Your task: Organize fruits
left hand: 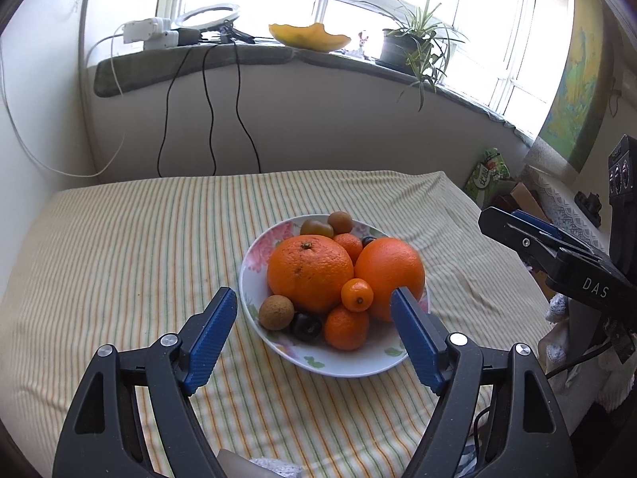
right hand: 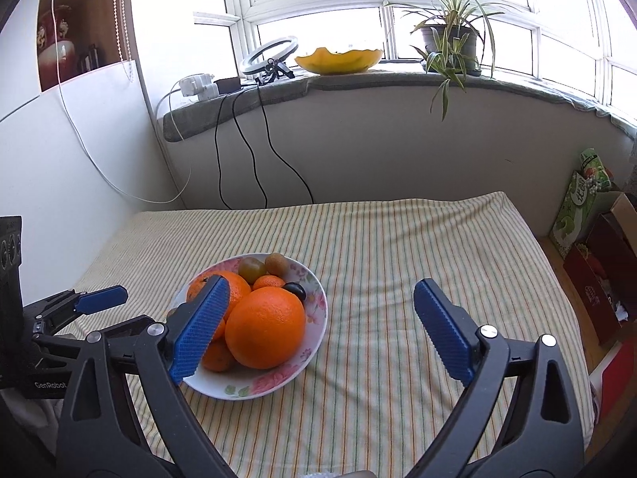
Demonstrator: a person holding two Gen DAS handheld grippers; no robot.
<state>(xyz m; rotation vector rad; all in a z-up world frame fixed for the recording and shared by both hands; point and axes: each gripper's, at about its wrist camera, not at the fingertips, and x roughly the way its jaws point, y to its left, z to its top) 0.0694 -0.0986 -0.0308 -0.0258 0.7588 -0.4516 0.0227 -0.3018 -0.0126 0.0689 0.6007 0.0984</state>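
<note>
A white floral bowl (left hand: 350, 366) sits mid-table on the striped cloth (left hand: 119, 279). It holds two large oranges (left hand: 309, 273) (left hand: 388, 275), small mandarins (left hand: 345, 328), a kumquat (left hand: 357, 294), a brown round fruit (left hand: 276, 312), a dark cherry (left hand: 305, 326) and a greenish tomato (left hand: 316, 228). My left gripper (left hand: 314, 292) hovers open just before the bowl's near rim, with nothing between its pads. In the right wrist view the bowl (right hand: 247, 388) lies at lower left. My right gripper (right hand: 322, 281) stands wide open beside it, over bare cloth, holding nothing.
A wall with hanging cables (right hand: 239, 151) runs behind the table. The windowsill above carries a yellow dish (right hand: 338, 59), a potted plant (right hand: 450, 44), a ring light (right hand: 270, 55) and a power strip. Boxes and a green package (right hand: 577, 207) stand off the table's right edge.
</note>
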